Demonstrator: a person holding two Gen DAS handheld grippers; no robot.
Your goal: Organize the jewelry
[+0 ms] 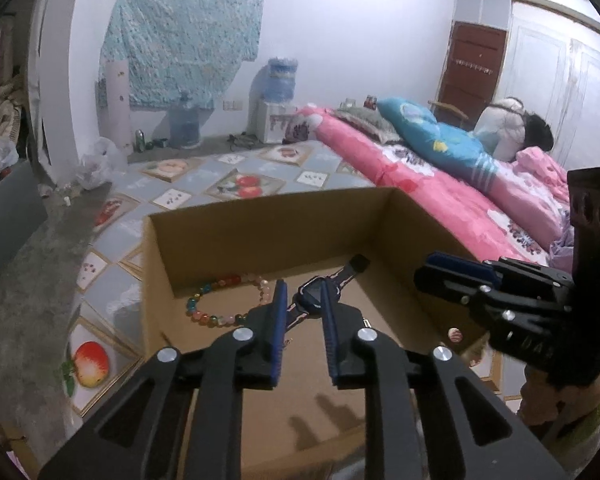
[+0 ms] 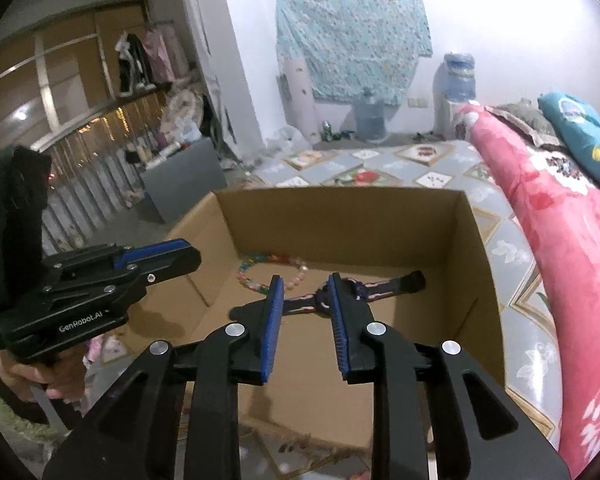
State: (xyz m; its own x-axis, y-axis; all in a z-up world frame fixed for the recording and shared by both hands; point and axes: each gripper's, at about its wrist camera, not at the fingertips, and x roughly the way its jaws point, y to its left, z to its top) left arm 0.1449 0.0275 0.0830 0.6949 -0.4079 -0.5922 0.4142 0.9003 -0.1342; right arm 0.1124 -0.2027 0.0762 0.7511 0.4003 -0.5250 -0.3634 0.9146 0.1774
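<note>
An open cardboard box (image 1: 260, 208) (image 2: 340, 196) stands on a patterned mat. On its floor lie a bracelet of coloured beads (image 1: 204, 312) (image 2: 252, 280) and a watch (image 1: 314, 292) with a blue face and a dark, pink-edged strap (image 2: 388, 284). Above the box's near side my left gripper (image 1: 304, 288) is open, and the watch shows through the gap, lying below and untouched. My right gripper (image 2: 304, 280) hangs over the box as well, open with nothing between its blue pads. Each gripper appears from the side in the other's view: the right (image 1: 432, 268), the left (image 2: 188, 252).
A pink quilt (image 1: 440, 192) and a blue pillow (image 1: 432, 132) lie on the bed right of the box. The fruit-patterned mat (image 1: 236, 184) spreads around it. A grey cabinet (image 2: 184, 176) stands at the left, water bottles (image 1: 184, 120) by the far wall. A hand (image 2: 32, 376) holds the left gripper.
</note>
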